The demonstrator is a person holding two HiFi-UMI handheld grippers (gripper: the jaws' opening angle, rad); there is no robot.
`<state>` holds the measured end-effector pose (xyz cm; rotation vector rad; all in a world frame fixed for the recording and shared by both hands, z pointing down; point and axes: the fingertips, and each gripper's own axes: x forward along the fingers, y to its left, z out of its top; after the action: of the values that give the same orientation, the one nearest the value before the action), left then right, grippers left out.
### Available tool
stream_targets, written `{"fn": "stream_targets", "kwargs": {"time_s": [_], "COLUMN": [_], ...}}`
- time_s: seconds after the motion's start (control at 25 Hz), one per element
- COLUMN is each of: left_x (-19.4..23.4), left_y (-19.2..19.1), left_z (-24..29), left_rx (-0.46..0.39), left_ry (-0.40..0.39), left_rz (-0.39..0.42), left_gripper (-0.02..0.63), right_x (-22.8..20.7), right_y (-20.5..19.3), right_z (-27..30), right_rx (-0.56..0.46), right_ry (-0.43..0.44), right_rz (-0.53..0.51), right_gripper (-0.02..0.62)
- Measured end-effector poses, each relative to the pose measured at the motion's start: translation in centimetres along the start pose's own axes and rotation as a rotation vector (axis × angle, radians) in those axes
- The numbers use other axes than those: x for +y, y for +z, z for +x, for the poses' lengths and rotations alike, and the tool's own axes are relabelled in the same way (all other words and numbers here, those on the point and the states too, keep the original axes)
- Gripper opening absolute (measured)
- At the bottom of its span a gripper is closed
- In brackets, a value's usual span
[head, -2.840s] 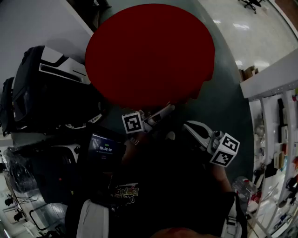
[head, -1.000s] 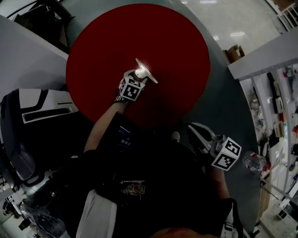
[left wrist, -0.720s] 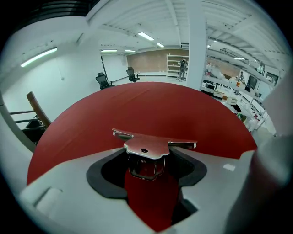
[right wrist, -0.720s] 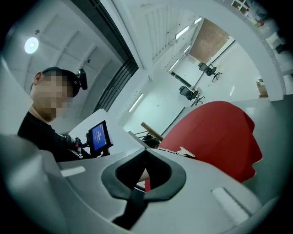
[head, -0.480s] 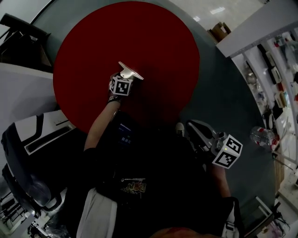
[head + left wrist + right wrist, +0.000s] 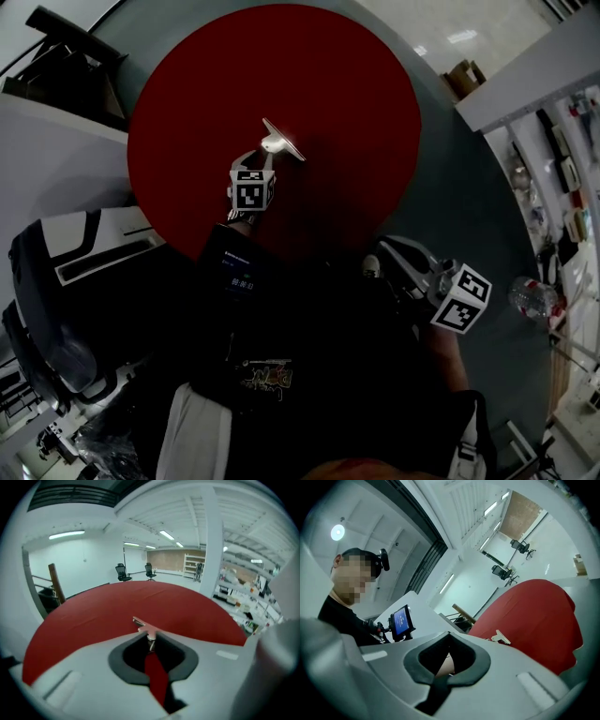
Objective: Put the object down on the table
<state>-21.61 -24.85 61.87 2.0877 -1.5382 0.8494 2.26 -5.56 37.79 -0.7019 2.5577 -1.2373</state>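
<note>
A small silvery metal object with a flat blade lies on the round red table. It also shows in the left gripper view and the right gripper view. My left gripper sits just behind the object on the near side. Its jaws are closing, a narrow gap still shows between them, and the pads press on nothing. My right gripper hangs off the table by my body, jaws together and empty.
Dark cases stand on the floor at the left. A small lit screen is mounted in front of my chest. A plastic bottle and shelves are at the right. Office chairs stand far beyond the table.
The left gripper carried the object out over the table. It has now let go and drawn back a little toward me, its jaws narrower. The right gripper stayed put.
</note>
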Motion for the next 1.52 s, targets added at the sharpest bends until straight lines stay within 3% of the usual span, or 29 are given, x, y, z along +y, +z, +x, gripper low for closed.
{"fn": "stream_targets", "kwargs": {"time_s": [0.04, 0.12, 0.24, 0.32, 0.36, 0.44, 0.52, 0.6, 0.76, 0.96, 1.08, 1.2, 1.36, 1.52], "left_x": [-1.1, -4.1, -9.2, -11.6, -12.3, -13.6, -16.1, -19.3, -21.2, -26.1, -28.3, -27.5, -27.1, -27.5], "left_y": [0.4, 2.1, 6.4, 9.1, 10.2, 11.5, 11.7, 10.5, 7.5, 5.6, 3.9, 1.9, 0.3, 1.0], "left_z": [-1.2, -4.0, -10.1, -14.7, -16.8, -19.9, -21.9, -22.6, -20.9, -22.9, -23.2, -22.9, -22.7, -22.7], "left_rx": [-0.035, -0.125, -0.316, -0.430, -0.472, -0.542, -0.574, -0.552, -0.462, -0.438, -0.426, -0.433, -0.426, -0.431], "left_ry": [-0.056, -0.247, -0.631, -0.835, -0.899, -0.962, -0.988, -0.984, -0.912, -0.782, -0.740, -0.693, -0.697, -0.688], "left_rz": [-0.083, -0.284, -0.640, -0.863, -0.945, -1.007, -1.008, -0.984, -0.926, -0.852, -0.897, -0.953, -1.033, -0.992], "left_gripper": [0.016, 0.015, 0.017, 0.017, 0.017, 0.017, 0.017, 0.017, 0.017, 0.017, 0.017, 0.017, 0.017, 0.017], "right_x": [0.1, 0.5, 1.5, 2.5, 3.1, 4.2, 5.0, 5.0, 3.9, 5.1, 5.0, 4.5, 4.7, 4.7], "right_y": [0.1, 0.2, 0.3, 0.3, 0.4, 0.6, 0.7, 0.6, -0.5, -2.3, -3.0, -4.5, -5.7, -4.8], "right_z": [0.2, 0.9, 2.1, 2.8, 3.1, 3.0, 1.7, 0.4, 0.5, -4.2, -6.4, -6.1, -5.9, -7.1], "right_rx": [0.008, 0.022, 0.051, 0.079, 0.093, 0.117, 0.135, 0.151, 0.194, 0.270, 0.311, 0.354, 0.379, 0.348], "right_ry": [0.018, 0.060, 0.132, 0.177, 0.198, 0.231, 0.245, 0.237, 0.236, 0.312, 0.353, 0.376, 0.392, 0.367], "right_rz": [-0.004, -0.012, -0.034, -0.058, -0.072, -0.107, -0.145, -0.167, -0.128, -0.103, -0.081, -0.056, -0.056, -0.074], "right_gripper": [0.003, 0.003, 0.003, 0.003, 0.005, 0.005, 0.005, 0.005, 0.005, 0.005, 0.003, 0.003, 0.003, 0.003]}}
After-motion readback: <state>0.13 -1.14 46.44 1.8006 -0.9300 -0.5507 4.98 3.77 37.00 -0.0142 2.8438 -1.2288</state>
